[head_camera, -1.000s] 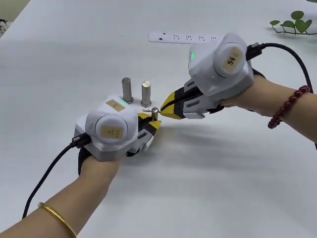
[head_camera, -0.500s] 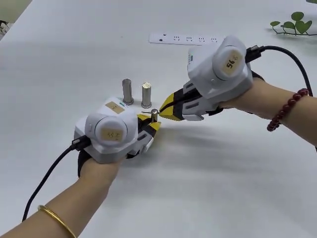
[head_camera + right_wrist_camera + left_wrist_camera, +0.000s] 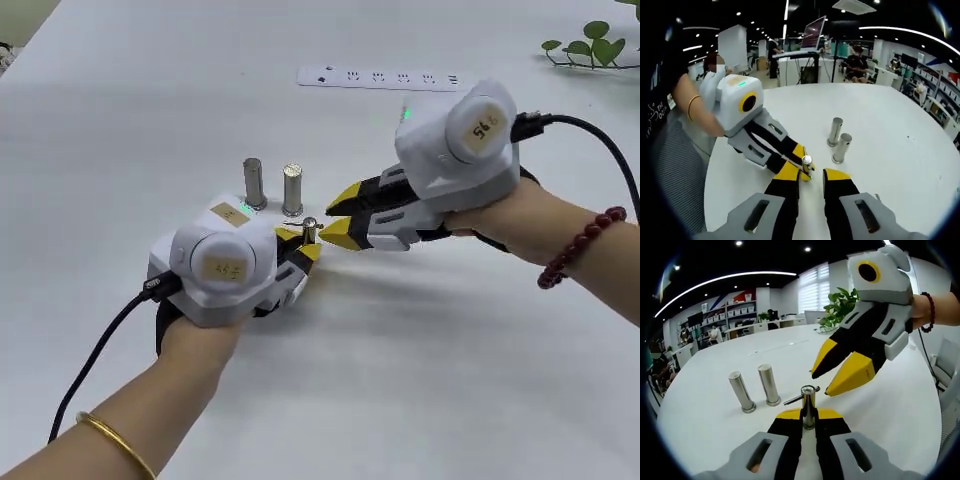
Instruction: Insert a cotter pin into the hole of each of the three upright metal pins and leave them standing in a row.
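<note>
My left gripper (image 3: 300, 250) is shut on a short upright metal pin (image 3: 310, 232) that stands on the white table. A thin cotter pin (image 3: 296, 238) sticks sideways out of its top. In the left gripper view the held metal pin (image 3: 809, 407) rises between my left gripper's (image 3: 809, 416) yellow tips, and the cotter pin (image 3: 794, 400) points left. My right gripper (image 3: 338, 217) hangs open just right of the pin, not touching it. In its own view my right gripper (image 3: 812, 175) gapes below the metal pin (image 3: 807, 161). Two more metal pins (image 3: 254, 183) (image 3: 292, 190) stand side by side behind.
A white power strip (image 3: 385, 77) lies at the back of the table (image 3: 450, 350). A green plant (image 3: 590, 45) sits at the far right corner. Both black cables trail off the near and right sides.
My right gripper has opened and drawn back to the right, away from the held pin. The cotter pin stays in the pin's top. The left gripper has not moved.
</note>
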A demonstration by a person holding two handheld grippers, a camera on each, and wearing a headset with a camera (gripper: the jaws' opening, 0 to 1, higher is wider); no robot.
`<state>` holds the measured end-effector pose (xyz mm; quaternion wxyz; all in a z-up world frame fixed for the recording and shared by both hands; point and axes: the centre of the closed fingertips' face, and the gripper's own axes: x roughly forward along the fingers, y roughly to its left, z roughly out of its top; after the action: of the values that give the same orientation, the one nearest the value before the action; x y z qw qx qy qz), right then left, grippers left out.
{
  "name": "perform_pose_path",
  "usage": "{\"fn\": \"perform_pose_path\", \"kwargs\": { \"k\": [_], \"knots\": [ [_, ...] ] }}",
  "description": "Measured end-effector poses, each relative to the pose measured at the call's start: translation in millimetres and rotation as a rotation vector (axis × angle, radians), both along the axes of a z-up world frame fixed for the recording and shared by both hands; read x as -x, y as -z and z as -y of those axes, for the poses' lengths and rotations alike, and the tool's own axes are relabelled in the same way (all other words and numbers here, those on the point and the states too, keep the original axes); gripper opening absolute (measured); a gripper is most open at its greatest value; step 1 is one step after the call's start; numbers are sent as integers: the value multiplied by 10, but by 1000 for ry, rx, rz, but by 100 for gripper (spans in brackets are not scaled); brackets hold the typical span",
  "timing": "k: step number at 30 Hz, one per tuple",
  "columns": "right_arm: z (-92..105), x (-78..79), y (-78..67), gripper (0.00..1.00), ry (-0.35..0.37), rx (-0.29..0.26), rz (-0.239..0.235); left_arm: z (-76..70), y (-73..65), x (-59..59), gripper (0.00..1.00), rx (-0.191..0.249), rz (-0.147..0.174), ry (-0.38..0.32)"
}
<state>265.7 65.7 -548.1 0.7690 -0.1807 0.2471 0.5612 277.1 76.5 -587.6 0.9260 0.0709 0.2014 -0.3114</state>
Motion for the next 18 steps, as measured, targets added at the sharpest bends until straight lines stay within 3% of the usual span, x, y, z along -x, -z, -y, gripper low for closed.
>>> {"fn": "perform_pose_path", "kwargs": {
  "k": [2,5,10,18],
  "knots": [
    [53,10,-20,16,48,-43,-18,-15,-3,-5,5,0,-1,-3],
    [150,26,-41,17,85,-59,8,-33,-4,-11,5,-2,-5,-1],
    [312,-8,-73,17,150,-92,9,-91,-8,-43,5,-2,-8,-18],
    [414,68,-65,19,197,-107,-12,-160,-38,-133,5,5,-7,-34]
  ]
}}
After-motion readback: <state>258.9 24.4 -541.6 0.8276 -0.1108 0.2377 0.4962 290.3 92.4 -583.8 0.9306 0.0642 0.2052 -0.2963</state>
